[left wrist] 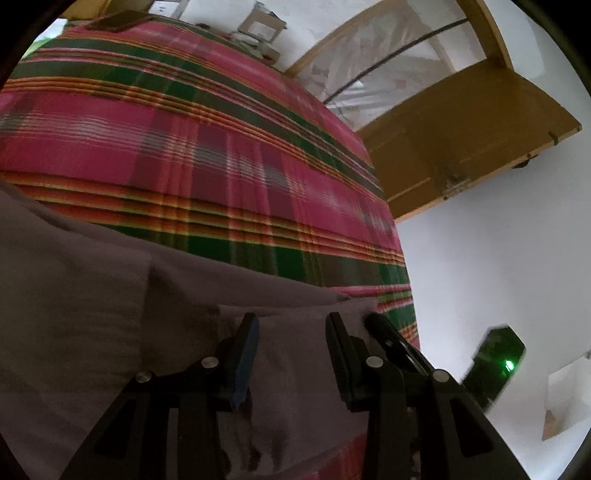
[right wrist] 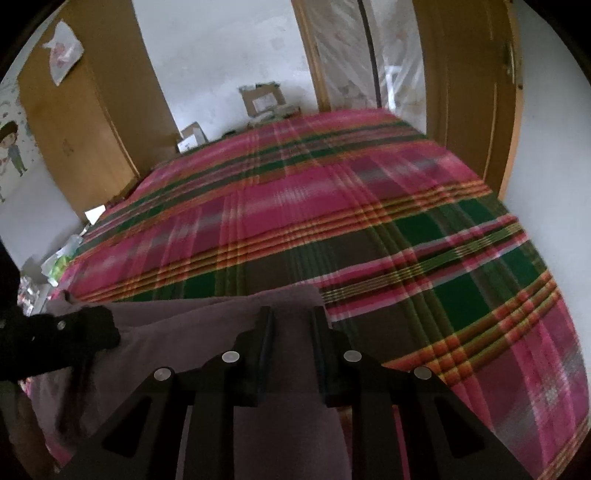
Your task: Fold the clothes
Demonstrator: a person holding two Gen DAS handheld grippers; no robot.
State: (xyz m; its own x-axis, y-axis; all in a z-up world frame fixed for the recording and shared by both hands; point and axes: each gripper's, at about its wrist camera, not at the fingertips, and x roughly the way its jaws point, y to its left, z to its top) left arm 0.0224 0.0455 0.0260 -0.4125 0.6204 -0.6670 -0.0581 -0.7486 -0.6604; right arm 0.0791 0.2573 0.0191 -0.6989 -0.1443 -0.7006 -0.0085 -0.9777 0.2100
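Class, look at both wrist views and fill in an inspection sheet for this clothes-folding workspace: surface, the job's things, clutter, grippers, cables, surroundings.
Surface: bed with plaid cover, pink, green and orange.
Job's things: grey garment lying at the near edge of the bed.
Clutter: dark flat object at the bed's far end.
Grippers: left gripper and right gripper each have grey cloth between the fingers; grip cannot be confirmed.
Cables: nothing seen.
Surroundings: wooden door, wardrobe, cardboard boxes on the floor.

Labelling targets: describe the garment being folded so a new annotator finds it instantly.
Find the bed with the pink-and-green plaid sheet that fills both views. At its near edge lies the garment, right under both tools. It is the only plain cloth there, a dull grey-mauve with no pattern, against the bright stripes.
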